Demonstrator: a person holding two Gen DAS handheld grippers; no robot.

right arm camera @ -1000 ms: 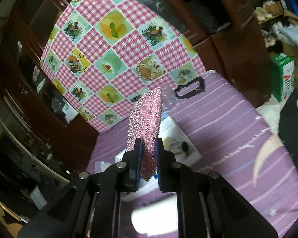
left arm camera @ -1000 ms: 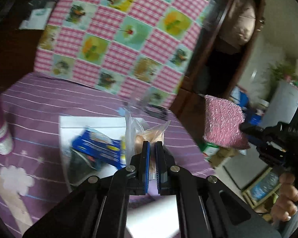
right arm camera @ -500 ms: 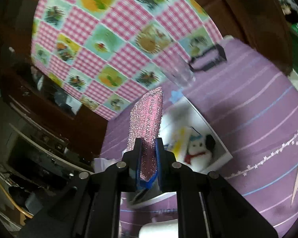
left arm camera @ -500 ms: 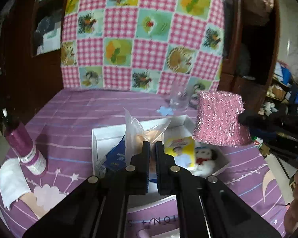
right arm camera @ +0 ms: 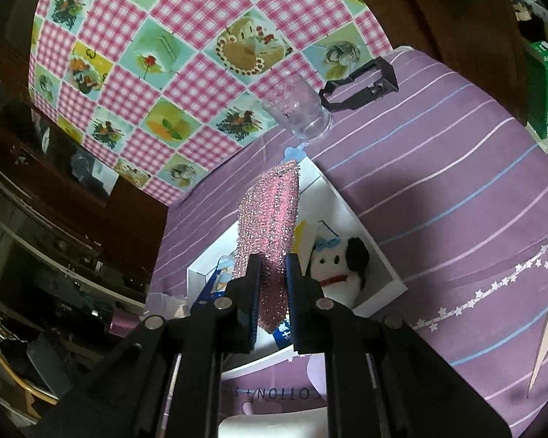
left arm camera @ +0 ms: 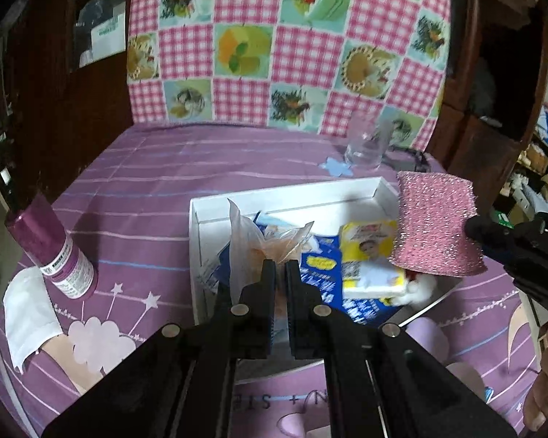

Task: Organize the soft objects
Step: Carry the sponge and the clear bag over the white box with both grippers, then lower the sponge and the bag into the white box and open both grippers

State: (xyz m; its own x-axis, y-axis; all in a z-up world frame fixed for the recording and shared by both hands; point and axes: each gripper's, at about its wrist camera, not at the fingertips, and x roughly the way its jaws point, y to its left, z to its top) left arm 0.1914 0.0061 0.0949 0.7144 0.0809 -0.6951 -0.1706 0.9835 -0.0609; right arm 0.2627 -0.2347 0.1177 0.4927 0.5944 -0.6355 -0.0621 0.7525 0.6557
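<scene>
My left gripper is shut on a clear plastic bag with something pale orange inside, held just above the white tray. My right gripper is shut on a glittery pink sponge that stands up between its fingers; in the left wrist view the same sponge hangs over the tray's right side. In the tray lie blue packets, a yellow tissue pack and a small white plush dog.
A purple striped cloth covers the table. A purple bottle and a white cloth lie at the left. A clear glass and a black clip stand behind the tray, before a checkered pink backdrop.
Both grippers have come down towards the tray, which now looks larger in both views. The sponge has moved in over the tray's right side. Both grips are unchanged.
</scene>
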